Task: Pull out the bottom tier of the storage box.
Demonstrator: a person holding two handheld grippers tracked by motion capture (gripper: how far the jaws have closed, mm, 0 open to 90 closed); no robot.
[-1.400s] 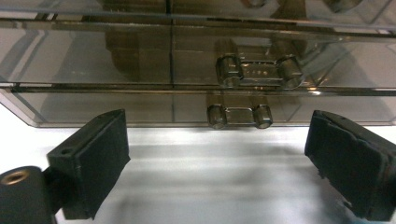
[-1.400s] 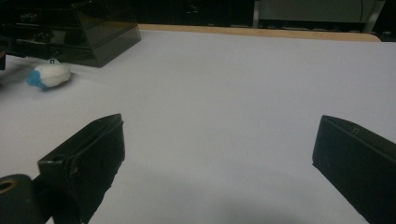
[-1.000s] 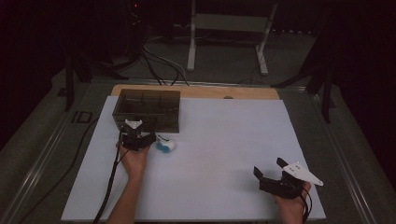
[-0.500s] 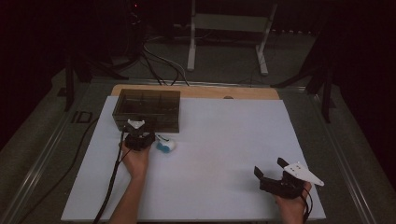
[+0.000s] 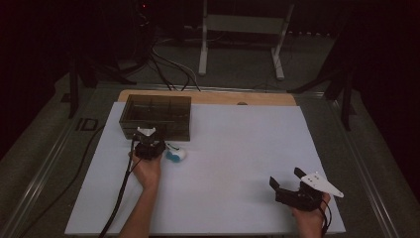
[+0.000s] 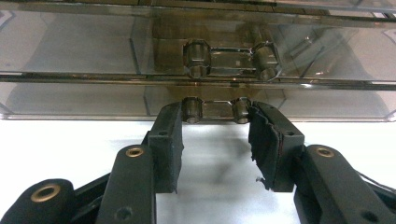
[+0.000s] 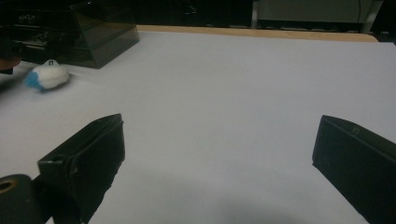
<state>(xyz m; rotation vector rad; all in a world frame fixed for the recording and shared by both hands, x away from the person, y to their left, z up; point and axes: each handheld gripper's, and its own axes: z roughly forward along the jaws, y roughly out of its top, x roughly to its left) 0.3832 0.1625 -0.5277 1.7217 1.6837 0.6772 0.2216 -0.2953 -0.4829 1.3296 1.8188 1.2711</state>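
Smoky box [image 5: 156, 116]: clear brown plastic with compartments, far left on the counter [image 5: 237, 148], lid down.
Latch [image 6: 215, 108]: on the box's near wall, between the jaws of the left tool.
Left tool [image 5: 147, 141]: released, with its jaws level with the latch on either side. It has crept a little toward the box over the last second, so the latch looks like the next thing to be pinched.
Blue-white lump [image 5: 174, 153]: lies just right of the left tool, untouched and unmoved.
Right tool [image 5: 286, 177]: released wide, idle at the near right, same spot as a second ago.
Counter: white sheet over a wooden board [image 5: 213, 97] that shows along the far edge.
Room: dark, with cables [image 5: 163, 64] and a white stand [image 5: 242, 29] on the floor beyond.
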